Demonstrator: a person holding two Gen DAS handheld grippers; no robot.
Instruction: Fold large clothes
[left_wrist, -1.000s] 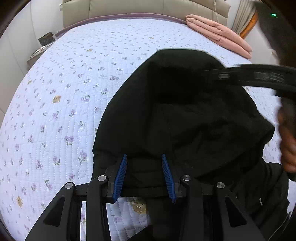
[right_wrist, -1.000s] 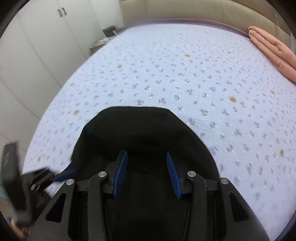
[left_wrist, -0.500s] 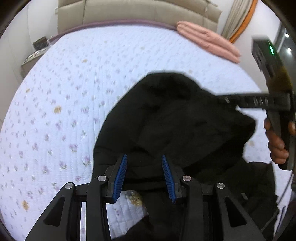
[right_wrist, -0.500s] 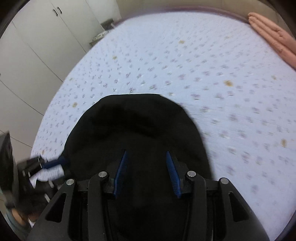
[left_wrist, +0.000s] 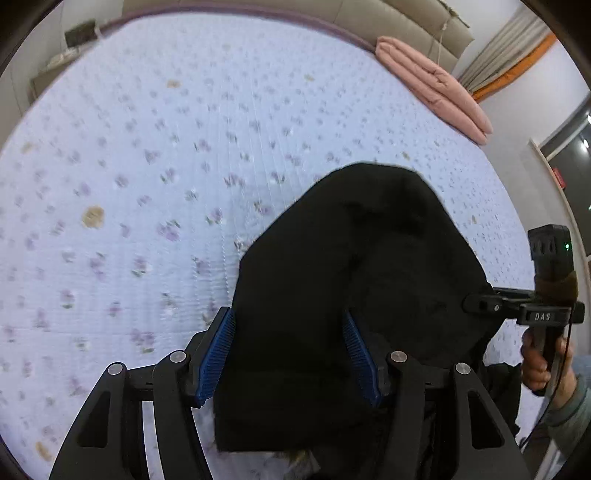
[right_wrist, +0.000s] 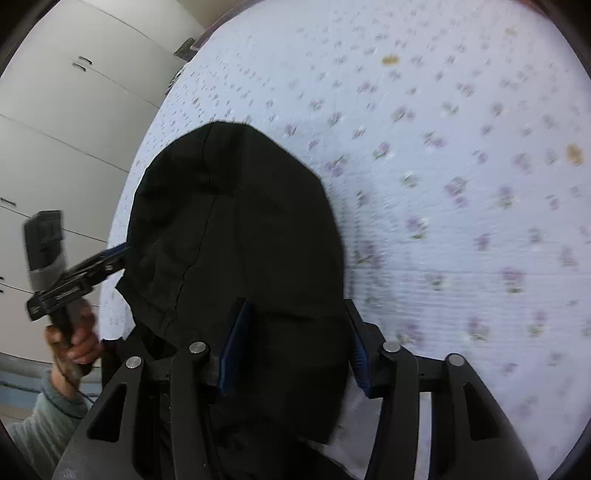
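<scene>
A large black hooded garment (left_wrist: 362, 280) hangs bunched over the floral bedspread (left_wrist: 155, 155). My left gripper (left_wrist: 290, 325) has its blue pads wide apart with the black cloth draped between and over them. My right gripper (right_wrist: 295, 317) likewise has black cloth (right_wrist: 236, 229) lying between its spread blue pads. In the left wrist view the right gripper (left_wrist: 480, 302) shows at the garment's right edge, touching the fabric. In the right wrist view the left gripper (right_wrist: 110, 258) shows at the garment's left edge. Whether either pair pinches the cloth is hidden.
A folded pink blanket (left_wrist: 432, 88) lies at the bed's far right corner by a beige headboard (left_wrist: 388, 14). A nightstand (left_wrist: 62, 62) stands at the far left. White wardrobe doors (right_wrist: 66, 122) flank the bed's left side.
The garment has been lifted and drawn toward me, its hood now hanging nearer both cameras. Both grippers swung outward; the right hand dropped lower in the left wrist view.
</scene>
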